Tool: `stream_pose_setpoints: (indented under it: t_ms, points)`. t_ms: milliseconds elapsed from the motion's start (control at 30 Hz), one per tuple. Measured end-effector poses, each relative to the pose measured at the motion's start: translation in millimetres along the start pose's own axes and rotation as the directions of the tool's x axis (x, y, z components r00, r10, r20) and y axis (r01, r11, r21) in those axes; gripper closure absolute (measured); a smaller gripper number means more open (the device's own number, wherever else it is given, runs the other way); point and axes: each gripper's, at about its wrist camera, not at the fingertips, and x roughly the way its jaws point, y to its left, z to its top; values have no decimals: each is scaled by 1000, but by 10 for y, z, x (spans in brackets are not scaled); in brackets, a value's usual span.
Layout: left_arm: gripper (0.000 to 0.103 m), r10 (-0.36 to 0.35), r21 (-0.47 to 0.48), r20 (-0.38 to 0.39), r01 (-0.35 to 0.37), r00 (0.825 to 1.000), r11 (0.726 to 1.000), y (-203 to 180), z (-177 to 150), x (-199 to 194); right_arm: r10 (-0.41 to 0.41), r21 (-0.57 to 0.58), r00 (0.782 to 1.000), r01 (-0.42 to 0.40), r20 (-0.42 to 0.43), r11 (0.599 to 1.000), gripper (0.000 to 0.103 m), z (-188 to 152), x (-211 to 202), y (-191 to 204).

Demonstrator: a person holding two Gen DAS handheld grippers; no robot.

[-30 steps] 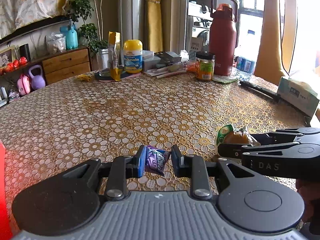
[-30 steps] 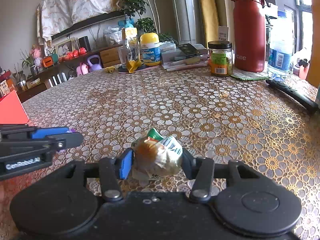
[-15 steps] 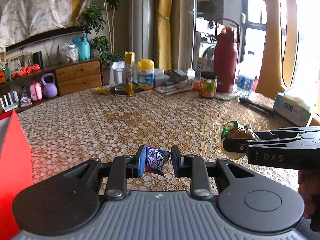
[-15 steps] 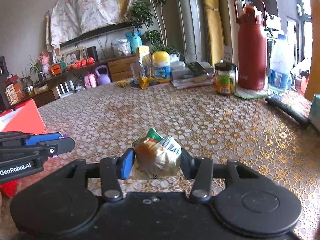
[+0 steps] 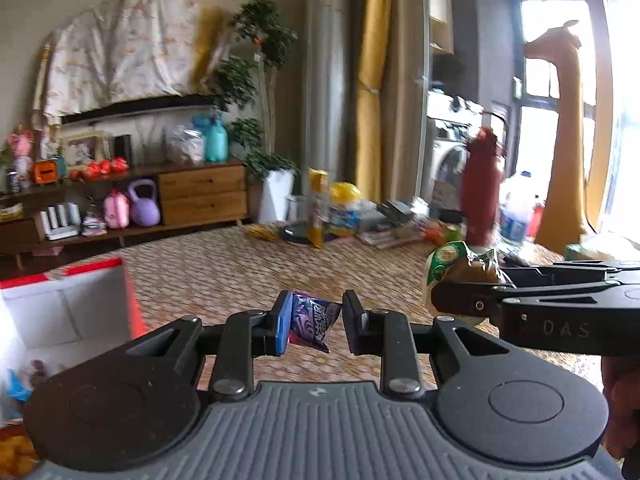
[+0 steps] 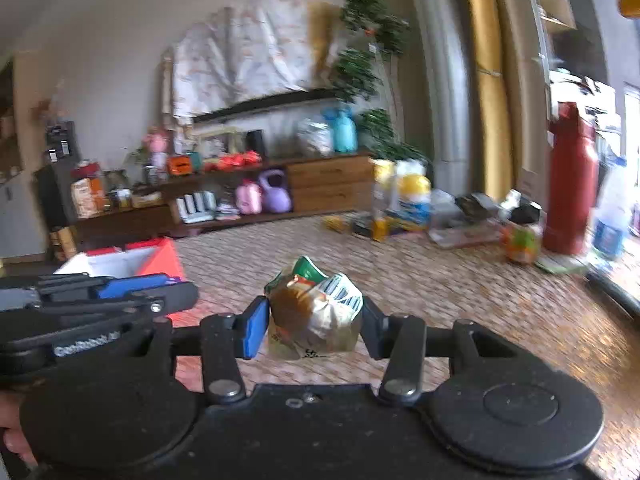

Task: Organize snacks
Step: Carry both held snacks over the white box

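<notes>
My left gripper (image 5: 314, 326) is shut on a small purple snack packet (image 5: 314, 322), held up above the patterned table (image 5: 224, 264). My right gripper (image 6: 314, 320) is shut on a crumpled clear packet with a brown snack and green label (image 6: 314, 312); that packet (image 5: 460, 270) also shows at the right of the left wrist view. A red box with a white lining (image 5: 60, 316) stands at the left, with some snacks inside; the same red box (image 6: 136, 260) sits behind the left gripper (image 6: 176, 294) in the right wrist view.
At the table's far side stand a yellow-capped jar (image 5: 344, 208), a yellow snack bag (image 5: 316, 208), a dark red bottle (image 5: 480, 196), a small jar (image 6: 520, 240) and flat items. A sideboard with kettlebells (image 5: 144, 208) lines the wall.
Both grippers rose with their packets still held and swung left. The red box came into view at the left and the table now lies lower in both views.
</notes>
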Motion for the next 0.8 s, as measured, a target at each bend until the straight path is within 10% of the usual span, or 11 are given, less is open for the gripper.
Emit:
stream_pose_setpoints:
  t_ms: [467, 800]
  points:
    - [77, 232, -99, 2, -231, 973, 968, 1093, 61, -448, 285, -135, 958, -287, -37, 948, 56, 411, 551, 1220]
    - [77, 286, -111, -148, -303, 947, 946, 1928, 102, -214, 370, -194, 910, -403, -185, 894, 56, 599, 1181, 1894]
